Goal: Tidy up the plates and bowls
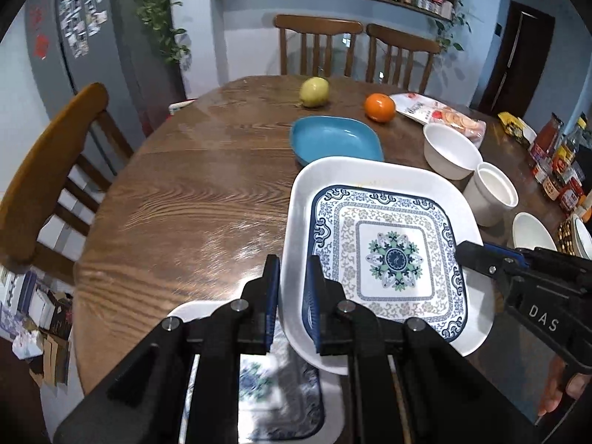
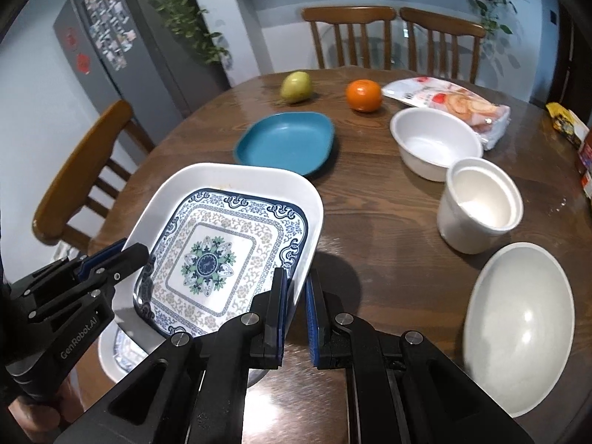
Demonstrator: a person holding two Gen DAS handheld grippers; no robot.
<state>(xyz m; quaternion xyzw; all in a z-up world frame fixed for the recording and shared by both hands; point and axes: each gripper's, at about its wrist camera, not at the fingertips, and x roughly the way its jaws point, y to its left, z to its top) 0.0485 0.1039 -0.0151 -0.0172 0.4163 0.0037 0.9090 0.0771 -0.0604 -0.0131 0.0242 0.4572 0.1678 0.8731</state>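
Both grippers clamped on opposite rims of the patterned square plate (image 1: 388, 255), plate held tilted above the table.

Round wooden table (image 1: 185, 203) carries everything. Patterned square plate hangs over a matching second plate (image 1: 259, 381) that lies flat at the near edge. Big white bowl (image 2: 518, 325) sits near right, blue dish (image 2: 285, 144) just behind the held plate, white bowl (image 2: 433, 144) and white cup (image 2: 477, 203) side by side further right. Left gripper (image 1: 292, 296) pinches the plate's left rim; right gripper (image 2: 296, 310) pinches its right rim, pads tight on the edge. Orange (image 2: 363, 95) and pear (image 2: 295, 86) at the far side.
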